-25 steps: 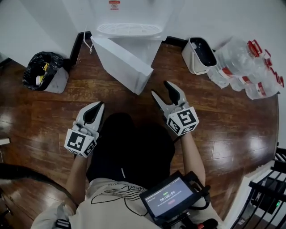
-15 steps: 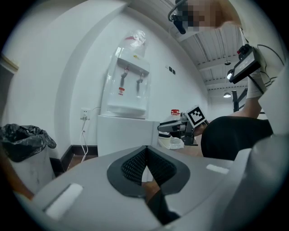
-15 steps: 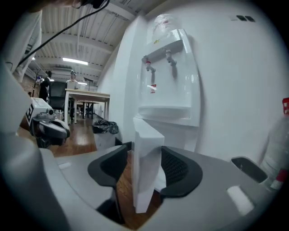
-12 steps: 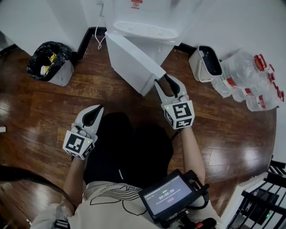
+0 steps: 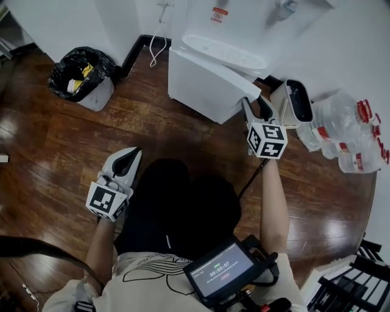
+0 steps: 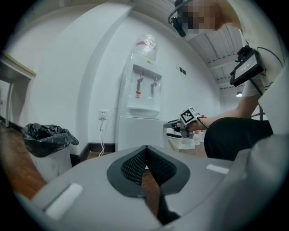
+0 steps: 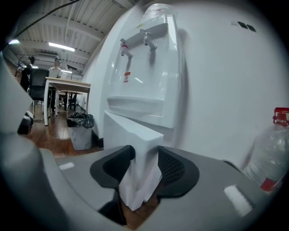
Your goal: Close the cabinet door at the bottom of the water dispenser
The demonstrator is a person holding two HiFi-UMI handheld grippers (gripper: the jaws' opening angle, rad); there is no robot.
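At 6 o'clock in the head view, nearest to the camera, a small screen (image 5: 222, 273) hangs at the person's chest; its print is too small to read. The left gripper (image 5: 130, 153) is at 9 o'clock, low over the wooden floor (image 5: 73, 146). Its own view shows the 2 jaws pressed together at the tips, with nothing between them.

The right gripper (image 5: 256, 108) reaches out to 1 o'clock. In its own view the 2 jaws stand on both sides of the free edge of the cabinet door (image 5: 204, 82) and the pads lie against its 2 faces, so this claw holds the door. The door is at 12 o'clock, white, and stands open at an angle from the bottom of the water dispenser (image 5: 244, 27). It hides the inside of the cabinet.

The upper edge of the head view cuts off the top of the dispenser; only the gripper views show its 2 taps (image 7: 126, 48) and the bottle on top (image 7: 158, 11). A white cable (image 5: 159, 44) hangs at 11 o'clock. A bin with a black bag (image 5: 82, 73) is at 10 o'clock, well apart from the door. A small white container (image 5: 294, 102) stands just beside the right gripper at 2 o'clock. Clear water bottles (image 5: 344, 131) with red caps lie at 3 o'clock, partly cut off by the frame. Far behind, the right gripper view shows a desk (image 7: 63, 83) with people, too small to tell more.
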